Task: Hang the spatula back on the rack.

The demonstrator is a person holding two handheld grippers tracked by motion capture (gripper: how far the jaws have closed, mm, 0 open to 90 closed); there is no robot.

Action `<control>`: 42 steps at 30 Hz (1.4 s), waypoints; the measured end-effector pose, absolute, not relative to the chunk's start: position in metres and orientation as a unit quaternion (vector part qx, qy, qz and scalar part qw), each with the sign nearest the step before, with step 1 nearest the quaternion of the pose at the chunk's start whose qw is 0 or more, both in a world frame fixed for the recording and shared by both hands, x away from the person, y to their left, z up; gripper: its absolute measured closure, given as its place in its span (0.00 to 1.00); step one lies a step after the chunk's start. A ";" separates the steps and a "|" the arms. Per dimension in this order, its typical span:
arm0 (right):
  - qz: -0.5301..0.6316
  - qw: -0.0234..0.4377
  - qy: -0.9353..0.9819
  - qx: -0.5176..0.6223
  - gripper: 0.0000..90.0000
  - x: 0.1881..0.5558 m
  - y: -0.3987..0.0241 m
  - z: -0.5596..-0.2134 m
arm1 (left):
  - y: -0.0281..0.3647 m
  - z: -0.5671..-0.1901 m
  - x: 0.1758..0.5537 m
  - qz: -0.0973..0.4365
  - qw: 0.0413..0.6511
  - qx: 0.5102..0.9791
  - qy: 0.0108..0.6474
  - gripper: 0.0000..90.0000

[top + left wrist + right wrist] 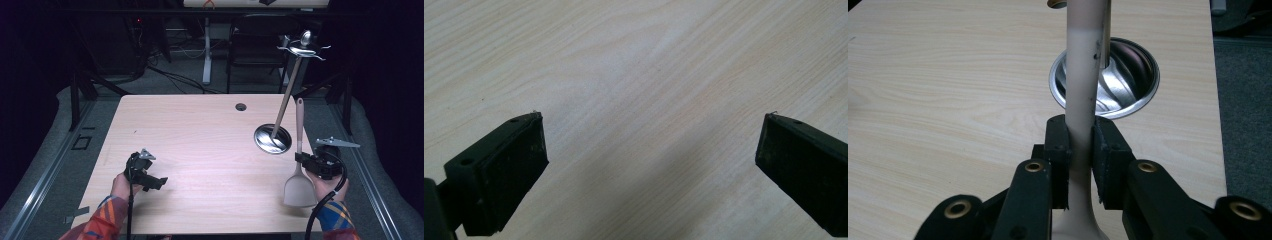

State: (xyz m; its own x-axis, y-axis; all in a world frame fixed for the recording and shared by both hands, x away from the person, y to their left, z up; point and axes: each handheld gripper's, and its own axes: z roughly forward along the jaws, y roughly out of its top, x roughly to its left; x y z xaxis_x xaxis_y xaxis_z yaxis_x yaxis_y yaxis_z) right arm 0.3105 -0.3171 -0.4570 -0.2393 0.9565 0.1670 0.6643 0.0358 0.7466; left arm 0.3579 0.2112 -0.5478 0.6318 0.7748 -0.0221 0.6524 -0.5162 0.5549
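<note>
A beige spatula (299, 170) is held at the table's right side, its flat blade toward the front edge and its handle pointing away. My right gripper (303, 160) is shut on the handle just above the blade; in the right gripper view the handle (1083, 90) runs up between the closed pads (1058, 145). Beyond it stands a utensil rack: a round shiny metal base (273, 138) with a leaning pole (287, 95) and hooks on top. My left gripper (159, 182) hovers low over the table's front left, open, with bare wood between its pads (514, 170).
The light wooden table (200, 145) has a small cable hole (241, 106) near its far edge. A dark chair (257, 45) and a desk leg stand behind the table. Grey floor surrounds it on both sides.
</note>
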 end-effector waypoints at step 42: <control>0.425 0.260 0.667 0.554 0.88 0.313 -0.330 -0.400 | 0.212 -0.549 0.357 0.116 0.263 0.864 0.414 0.00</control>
State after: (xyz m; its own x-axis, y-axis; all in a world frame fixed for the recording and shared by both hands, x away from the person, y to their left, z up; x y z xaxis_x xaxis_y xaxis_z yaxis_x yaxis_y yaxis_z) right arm 0.3130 -0.3302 -0.3995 -0.2520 0.9598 0.1237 0.5174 0.0256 0.8553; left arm 0.3572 0.2123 -0.5488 0.6311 0.7755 -0.0179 0.6536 -0.5192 0.5506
